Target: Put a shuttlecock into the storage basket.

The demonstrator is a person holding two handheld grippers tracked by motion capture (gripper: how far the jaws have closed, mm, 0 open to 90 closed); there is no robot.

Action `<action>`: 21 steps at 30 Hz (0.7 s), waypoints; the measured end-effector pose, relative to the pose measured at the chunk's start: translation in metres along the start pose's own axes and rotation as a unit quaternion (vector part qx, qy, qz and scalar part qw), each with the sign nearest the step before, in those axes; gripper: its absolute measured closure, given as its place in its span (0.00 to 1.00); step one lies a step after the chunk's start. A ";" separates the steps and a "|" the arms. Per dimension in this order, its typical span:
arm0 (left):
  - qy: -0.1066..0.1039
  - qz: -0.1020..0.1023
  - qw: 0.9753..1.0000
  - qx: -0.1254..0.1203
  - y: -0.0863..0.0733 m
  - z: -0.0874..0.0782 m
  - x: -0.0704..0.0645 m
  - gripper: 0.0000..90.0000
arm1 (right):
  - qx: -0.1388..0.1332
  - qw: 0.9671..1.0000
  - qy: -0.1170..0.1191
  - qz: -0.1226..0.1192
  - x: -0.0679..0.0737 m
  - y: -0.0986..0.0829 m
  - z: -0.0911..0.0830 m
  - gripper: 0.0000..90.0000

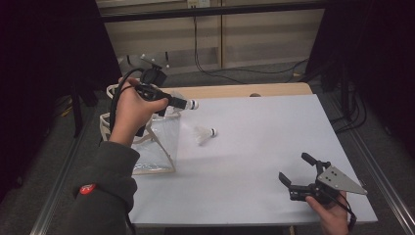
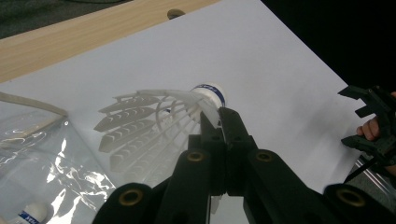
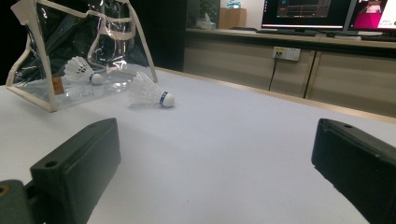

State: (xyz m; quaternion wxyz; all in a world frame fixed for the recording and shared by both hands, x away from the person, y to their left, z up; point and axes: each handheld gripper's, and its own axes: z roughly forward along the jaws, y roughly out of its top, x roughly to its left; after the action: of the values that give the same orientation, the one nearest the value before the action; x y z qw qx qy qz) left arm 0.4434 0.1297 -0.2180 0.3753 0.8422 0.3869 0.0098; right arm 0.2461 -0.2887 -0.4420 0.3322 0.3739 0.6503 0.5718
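Currently logged, item one: shuttlecock, white feather skirt, cork nose with a blue band. It is clamped in my left gripper, raised at about ten o'clock of the table, above the mouth of the clear bag. The jaws are closed on the skirt's edge just behind the cork.

Handling, as I judge it: nearly weightless, skirt thin and easily crushed or bent, cork firm. I would rather hold at the cork or the skirt's stiff base than out on the feather tips.

Item two: second shuttlecock, lying on its side near the table's centre, just beside the bag.

Item three: bagged shuttlecock, inside the clear bag.

Item four: right gripper, at about five o'clock, jaws wide apart, holding nothing.
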 end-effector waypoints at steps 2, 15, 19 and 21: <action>0.003 -0.003 1.000 -0.003 0.000 -0.002 0.001 1.00 | -0.001 1.000 -0.001 -0.001 0.000 0.000 0.000 0.02; 0.010 0.000 1.000 0.000 0.001 -0.012 0.002 1.00 | 0.000 1.000 0.000 0.000 0.000 0.000 0.001 0.02; 0.008 0.000 1.000 0.001 0.002 -0.013 0.003 1.00 | 0.000 1.000 0.001 -0.001 0.001 0.000 0.001 0.02; 0.009 0.002 1.000 0.001 0.002 -0.014 0.003 1.00 | 0.000 1.000 0.001 -0.002 0.001 0.000 0.001 0.02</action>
State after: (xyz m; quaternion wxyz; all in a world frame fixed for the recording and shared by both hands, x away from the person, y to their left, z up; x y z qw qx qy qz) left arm 0.4428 0.1400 -0.2072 0.3708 0.8433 0.3887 0.0173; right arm 0.2464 -0.2877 -0.4419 0.3328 0.3724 0.6511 0.5716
